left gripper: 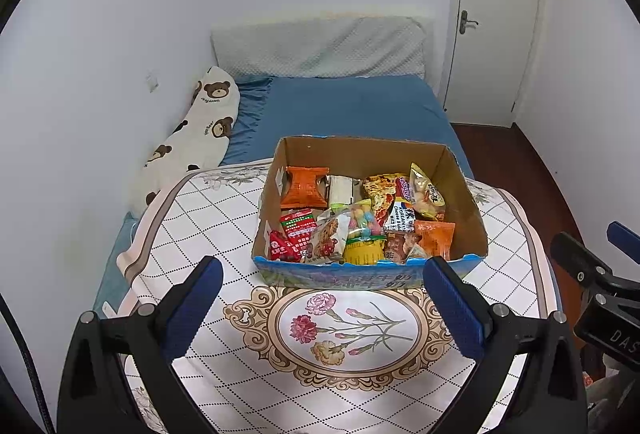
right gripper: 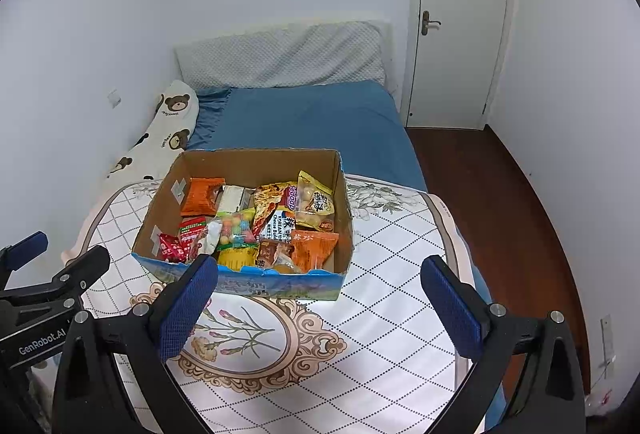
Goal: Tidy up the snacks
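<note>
- At the far left we see a long bear-print pillow (left gripper: 192, 138) lying along the white wall, beside the blue sheet (left gripper: 352, 106) of the bed.
- Our left gripper (left gripper: 322, 304) hangs over a quilted floral mat (left gripper: 208, 218), its two blue-padded fingers (left gripper: 192, 308) spread wide apart with nothing between them.
- The cardboard box (left gripper: 466, 210) sits on the mat just beyond that gripper, open at the top, and the snacks are all inside it.
- Along the box's left side we see an orange packet (left gripper: 304, 187) at the back, with a red and green packet (left gripper: 298, 228) and a small red packet (left gripper: 282, 250) nearer the front.
- In the middle a clear bag of coloured candy (left gripper: 362, 222) lies over a yellow cup (left gripper: 362, 254) at the front wall.
- To the right lie a yellow bag of round snacks (left gripper: 426, 192) at the back and another orange packet (left gripper: 434, 238) in front.
- Our right gripper (right gripper: 320, 304) hovers over the mat beside the box's near right corner, its fingers (right gripper: 452, 308) likewise wide apart and empty; neither gripper touches the box.
- At the far right stands a closed white door (right gripper: 460, 34) above a dark wood floor (right gripper: 500, 194).
</note>
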Tool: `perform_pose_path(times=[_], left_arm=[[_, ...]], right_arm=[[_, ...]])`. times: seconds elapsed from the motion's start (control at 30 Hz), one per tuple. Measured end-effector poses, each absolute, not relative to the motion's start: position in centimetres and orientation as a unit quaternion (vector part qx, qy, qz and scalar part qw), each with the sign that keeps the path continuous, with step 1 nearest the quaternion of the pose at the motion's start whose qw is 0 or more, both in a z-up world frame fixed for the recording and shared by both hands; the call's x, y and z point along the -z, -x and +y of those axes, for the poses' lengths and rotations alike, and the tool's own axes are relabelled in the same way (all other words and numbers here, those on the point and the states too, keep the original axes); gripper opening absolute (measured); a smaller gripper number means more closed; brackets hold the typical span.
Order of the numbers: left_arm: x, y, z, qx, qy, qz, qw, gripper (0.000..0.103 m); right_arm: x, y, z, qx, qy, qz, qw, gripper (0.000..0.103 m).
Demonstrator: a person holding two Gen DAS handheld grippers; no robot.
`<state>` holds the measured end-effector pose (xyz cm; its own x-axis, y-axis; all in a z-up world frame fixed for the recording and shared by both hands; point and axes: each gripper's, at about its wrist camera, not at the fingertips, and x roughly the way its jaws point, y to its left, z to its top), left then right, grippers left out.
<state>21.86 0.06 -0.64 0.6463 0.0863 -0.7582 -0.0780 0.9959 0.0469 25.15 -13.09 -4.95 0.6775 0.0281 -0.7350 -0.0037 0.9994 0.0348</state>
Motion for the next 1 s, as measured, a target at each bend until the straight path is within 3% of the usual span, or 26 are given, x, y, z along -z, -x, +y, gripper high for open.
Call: perform_pose_path(times=[1.0], left_arm=[[0.47, -21.70, -0.01, -0.044, -0.007, 0.418, 0.907, 0.103]], right_arm=[[4.78, -24.73, -13.02, -0.008, -0.015, 0.406, 0.914, 0.103]])
